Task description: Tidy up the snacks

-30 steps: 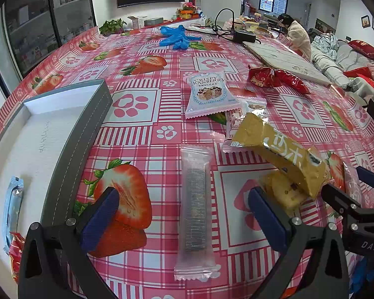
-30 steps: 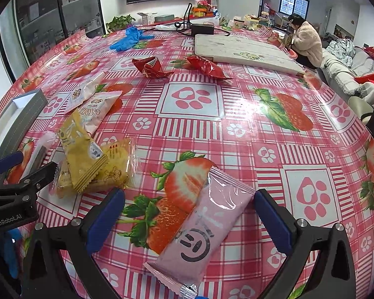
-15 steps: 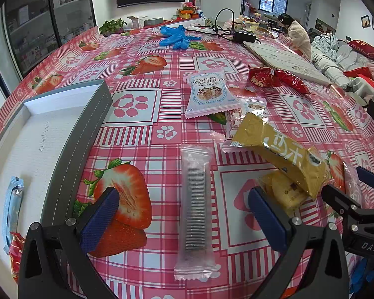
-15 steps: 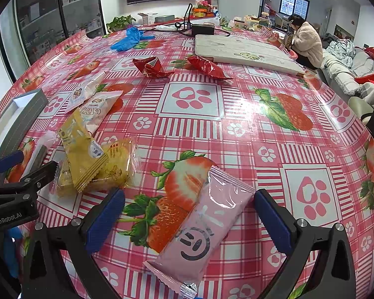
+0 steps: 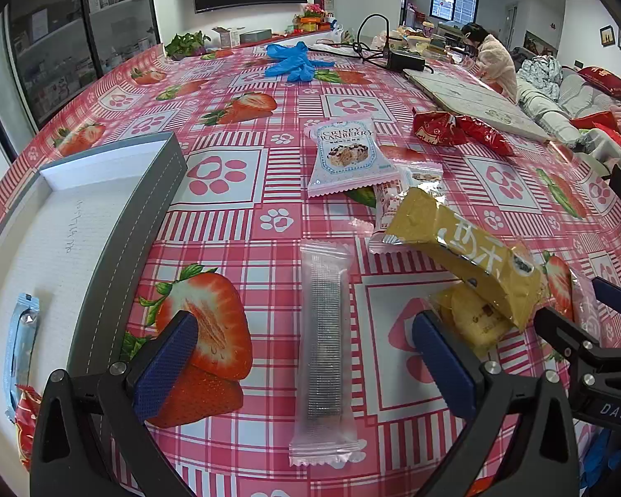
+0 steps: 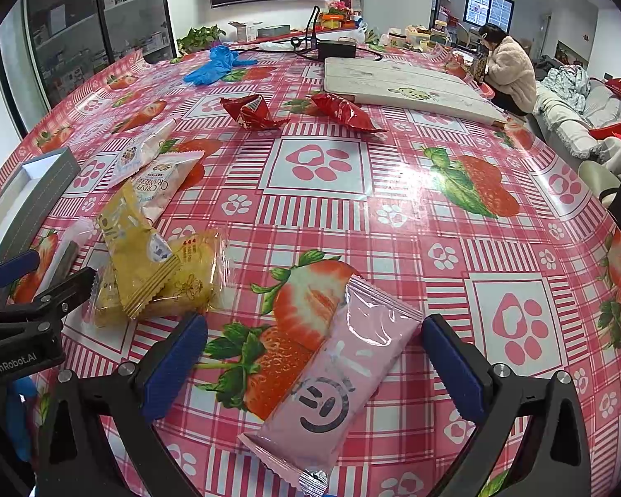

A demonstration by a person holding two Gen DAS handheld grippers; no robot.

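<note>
both pairs of fingers are spread wide: the left gripper straddles a clear wafer packet, the right gripper a pink snack bar (neither touched). yellow packets lie at 2 o'clock on the worktop, the grey box at 10.

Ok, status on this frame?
Left gripper open, straddling clear wafer pack. Right gripper open over pink snack pack. Grey box left; nothing blocking.

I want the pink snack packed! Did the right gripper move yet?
No. The right gripper sits around the pink snack exactly as before, jaws open, same spot over the tablecloth's strawberry print.
</note>
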